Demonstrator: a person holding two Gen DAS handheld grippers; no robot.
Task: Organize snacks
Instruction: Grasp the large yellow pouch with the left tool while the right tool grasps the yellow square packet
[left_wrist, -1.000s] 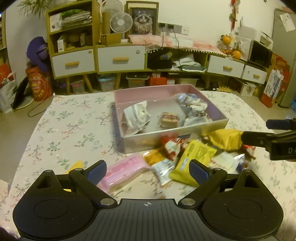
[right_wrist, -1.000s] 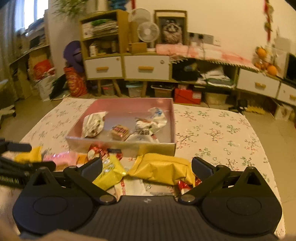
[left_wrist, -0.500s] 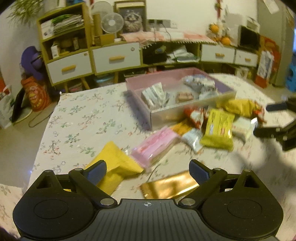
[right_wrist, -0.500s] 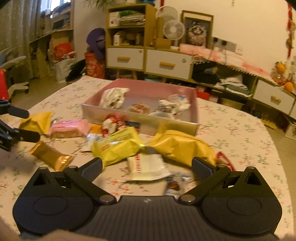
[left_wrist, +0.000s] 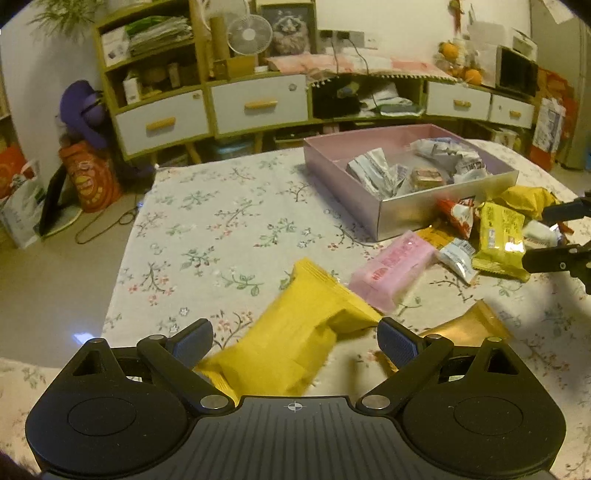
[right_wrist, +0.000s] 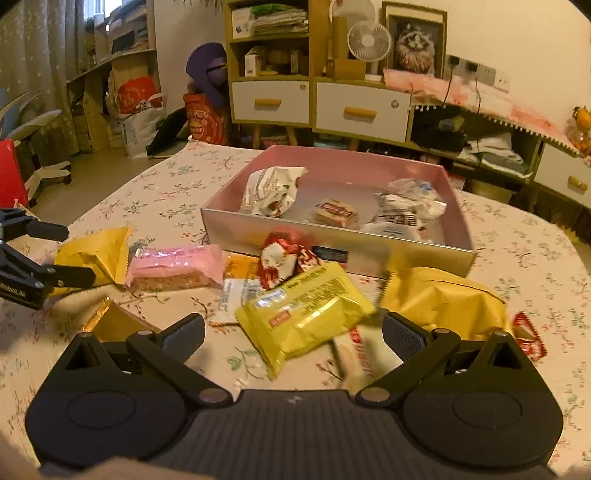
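A pink box (left_wrist: 384, 212) (right_wrist: 354, 245) on the flowered table holds several wrapped snacks. Loose snacks lie in front of it. My left gripper (left_wrist: 295, 341) is open, with a yellow packet (left_wrist: 295, 339) lying between its fingers; this packet also shows in the right wrist view (right_wrist: 98, 249). A pink bar (left_wrist: 393, 267) and a gold bar (left_wrist: 469, 325) lie beside it. My right gripper (right_wrist: 293, 334) is open over a bright yellow packet (right_wrist: 306, 314), with a white packet (right_wrist: 364, 356) and a larger yellow bag (right_wrist: 443, 302) beside it. A red sweet (right_wrist: 280, 258) lies by the box wall.
The table's left edge (left_wrist: 122, 266) drops to the floor. Behind the table stand white-drawer cabinets (left_wrist: 258, 107), shelves and a fan (left_wrist: 247, 35). A small silver packet (left_wrist: 458, 256) lies between the pink bar and the bright yellow packet (left_wrist: 502, 240).
My left gripper has pulled back and left from the box, and now has the yellow packet between its fingers. My right gripper has pulled back and sits over the bright yellow packet. Both stay open.
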